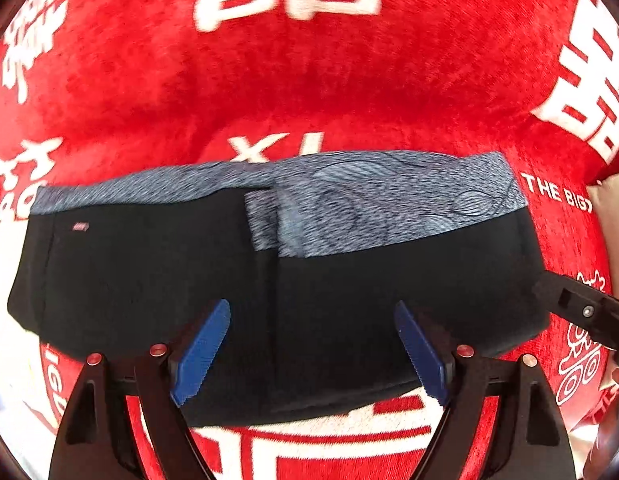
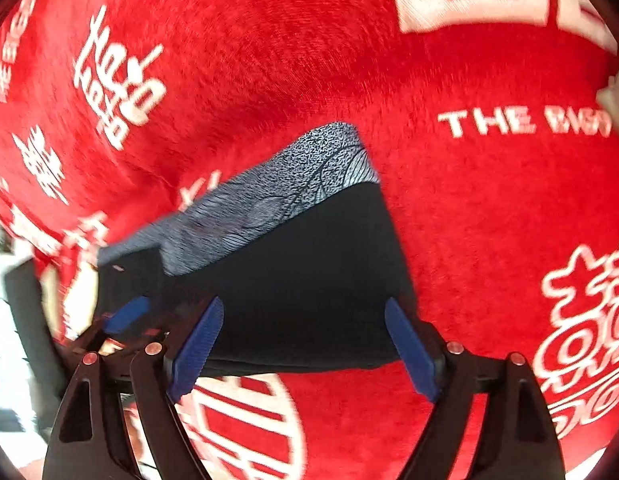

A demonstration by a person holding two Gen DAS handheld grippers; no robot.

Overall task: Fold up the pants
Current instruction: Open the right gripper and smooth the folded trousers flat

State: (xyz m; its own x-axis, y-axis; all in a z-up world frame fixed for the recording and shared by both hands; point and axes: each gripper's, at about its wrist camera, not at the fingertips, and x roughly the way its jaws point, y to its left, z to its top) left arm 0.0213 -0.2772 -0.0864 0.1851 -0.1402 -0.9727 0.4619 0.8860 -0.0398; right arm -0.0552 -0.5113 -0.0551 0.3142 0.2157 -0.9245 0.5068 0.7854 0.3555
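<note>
- The black pants [image 1: 237, 280] with a grey patterned waistband [image 1: 389, 192] lie folded across the middle of the frame on a red blanket [image 1: 309, 72].
- The left gripper [image 1: 313, 352] stands apart at lower centre, holding nothing.
- The right gripper [image 2: 305, 348] is likewise spread wide, empty, over the pants' lower edge.

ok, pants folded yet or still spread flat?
Folded. The pants lie as a compact black bundle on the red blanket, grey patterned waistband doubled over itself in layers. Both hand-held grippers are open, holding nothing.
</note>
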